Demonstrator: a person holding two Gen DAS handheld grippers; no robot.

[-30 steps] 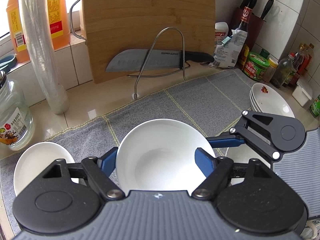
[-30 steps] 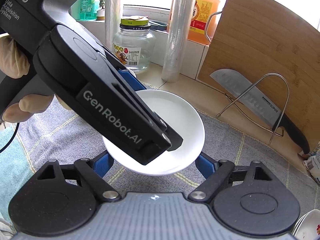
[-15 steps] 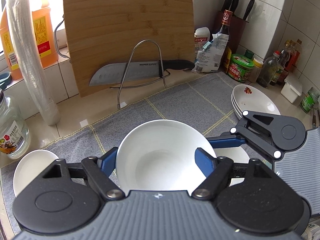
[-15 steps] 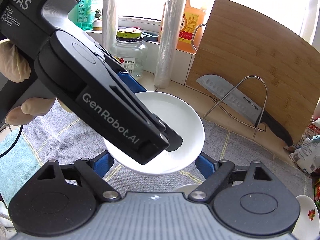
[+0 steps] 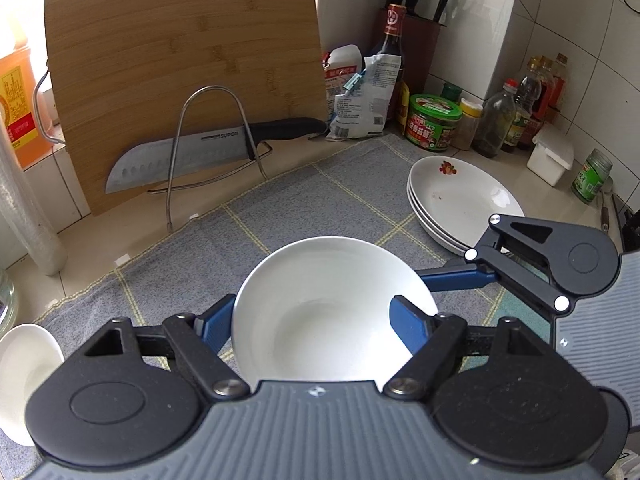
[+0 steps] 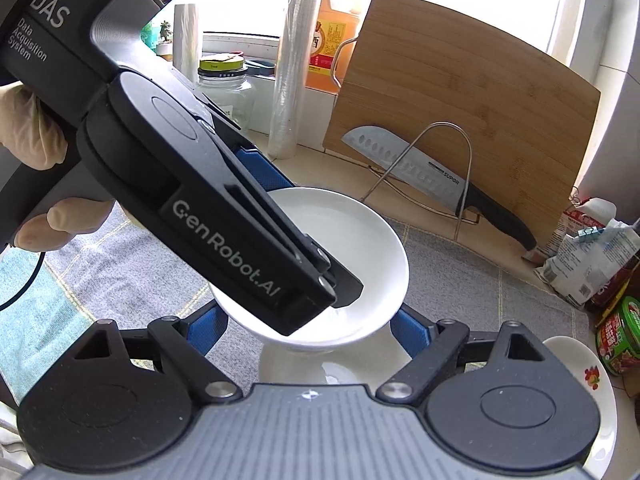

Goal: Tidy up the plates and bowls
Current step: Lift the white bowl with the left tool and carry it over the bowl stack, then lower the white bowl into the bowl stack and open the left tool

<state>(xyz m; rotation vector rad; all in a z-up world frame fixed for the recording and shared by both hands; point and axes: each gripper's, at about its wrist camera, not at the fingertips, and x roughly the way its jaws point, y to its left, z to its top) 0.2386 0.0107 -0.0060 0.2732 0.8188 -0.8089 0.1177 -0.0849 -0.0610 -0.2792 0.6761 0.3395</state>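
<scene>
While both claws flank one bowl (image 5: pixel 332 304), perhaps three stacked plates (image 5: pixel 460 200).

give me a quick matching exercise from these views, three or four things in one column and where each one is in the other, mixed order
Things:
1. white bowl
2. knife
3. stacked plates
4. cutting board

Places:
a. on the counter beside the jars
b. leaning upright against the wall
c. resting on the wire rack
d. between the left gripper's fingers

Pairs: 1-d, 2-c, 3-a, 4-b
</scene>
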